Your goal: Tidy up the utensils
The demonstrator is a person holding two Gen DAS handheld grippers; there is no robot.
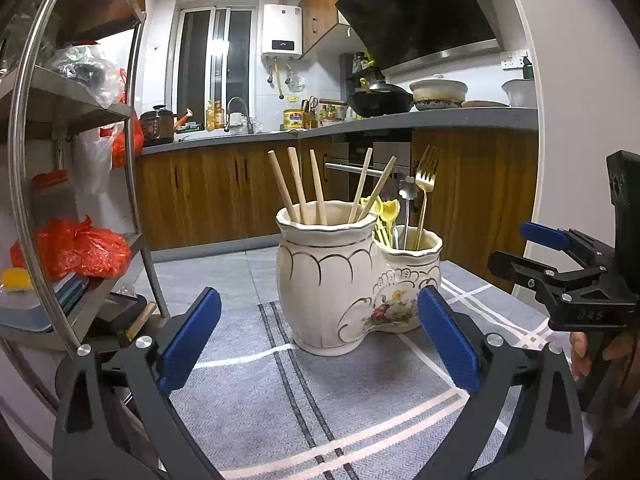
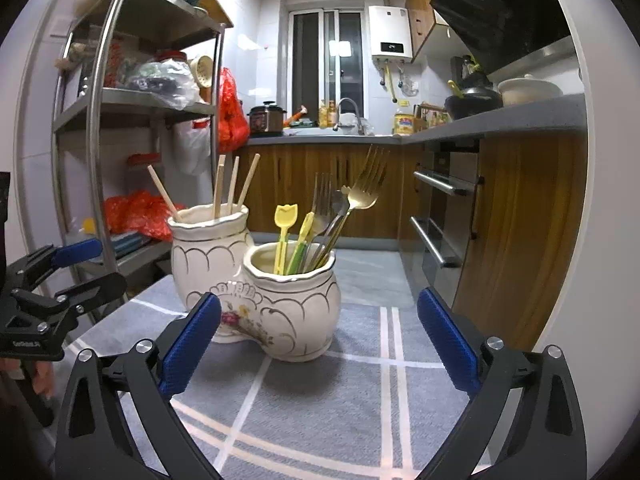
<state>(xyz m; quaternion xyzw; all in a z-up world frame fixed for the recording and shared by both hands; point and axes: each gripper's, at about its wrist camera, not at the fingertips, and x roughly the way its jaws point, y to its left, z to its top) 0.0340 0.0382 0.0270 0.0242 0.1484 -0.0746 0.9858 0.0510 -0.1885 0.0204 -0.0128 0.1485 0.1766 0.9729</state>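
Observation:
A cream ceramic double holder [image 1: 332, 280] [image 2: 288, 308] stands on a grey cloth. Its taller pot holds several wooden chopsticks [image 1: 298, 192] [image 2: 224, 188]. Its lower pot holds a gold fork [image 1: 424, 188] [image 2: 360, 196], a silver fork [image 2: 322, 200] and yellow plastic picks [image 1: 386, 216] [image 2: 284, 236]. My left gripper [image 1: 320, 340] is open and empty, just in front of the holder. My right gripper [image 2: 320, 340] is open and empty, also just in front of it. Each gripper shows from the side in the other's view: the right one [image 1: 536, 252] and the left one [image 2: 76, 264].
The grey cloth with white and dark stripes [image 1: 280, 400] [image 2: 340, 400] covers the table. A metal shelf rack [image 1: 80, 128] [image 2: 120, 120] with red bags stands at the left. Kitchen counter and wooden cabinets [image 1: 240, 188] [image 2: 500, 220] lie behind.

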